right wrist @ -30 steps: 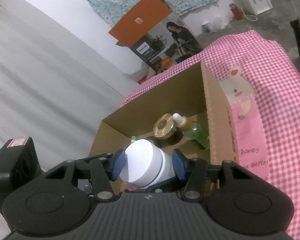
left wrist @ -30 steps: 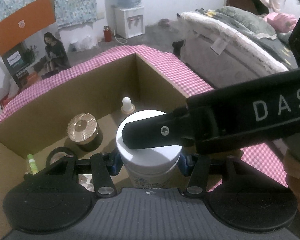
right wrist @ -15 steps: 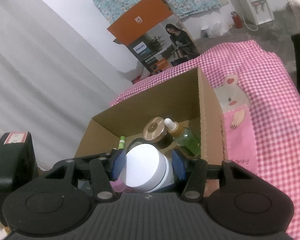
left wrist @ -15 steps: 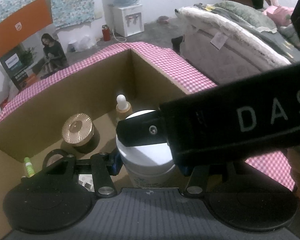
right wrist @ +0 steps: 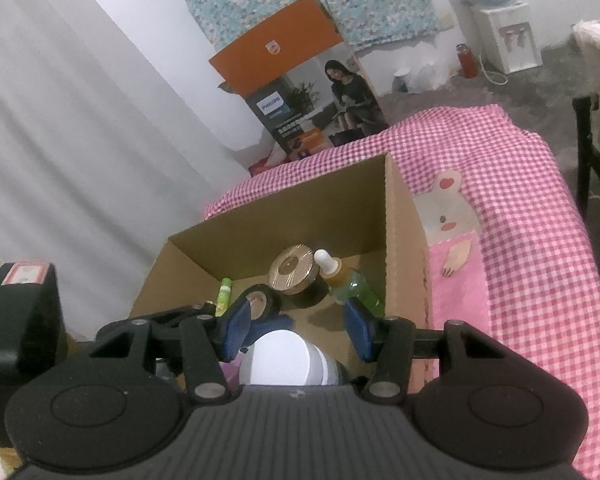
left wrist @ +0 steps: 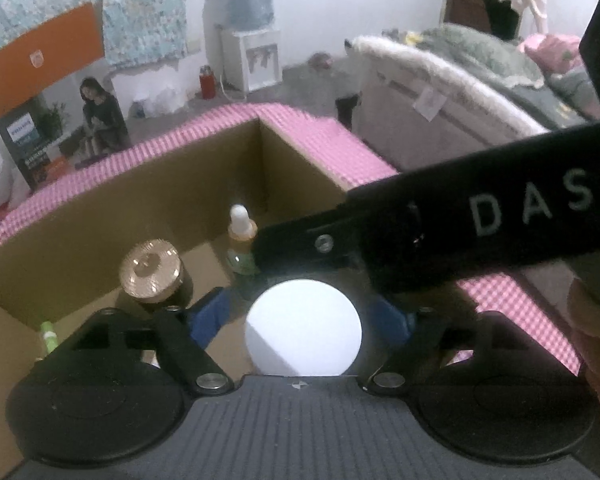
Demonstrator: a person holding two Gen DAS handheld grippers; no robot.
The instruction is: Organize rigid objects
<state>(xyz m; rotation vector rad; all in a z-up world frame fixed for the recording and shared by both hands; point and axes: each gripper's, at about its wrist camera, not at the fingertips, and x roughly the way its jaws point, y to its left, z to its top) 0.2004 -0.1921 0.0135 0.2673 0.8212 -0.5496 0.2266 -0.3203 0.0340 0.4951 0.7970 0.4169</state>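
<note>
The white jar (left wrist: 303,326), clamped by the left tongs (left wrist: 303,316) a second ago, is being released as their jaws are opening wide; whether the right tongs (right wrist: 296,326) are pressing it cannot be told.

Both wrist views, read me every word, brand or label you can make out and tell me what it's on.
"DAS": white letters on the black right gripper body, cut off at the frame edge.
"PHILIPS": on the orange and dark carton; smaller print below it is too blurred.
Red-bordered sticker on the black block: unreadable.
</note>
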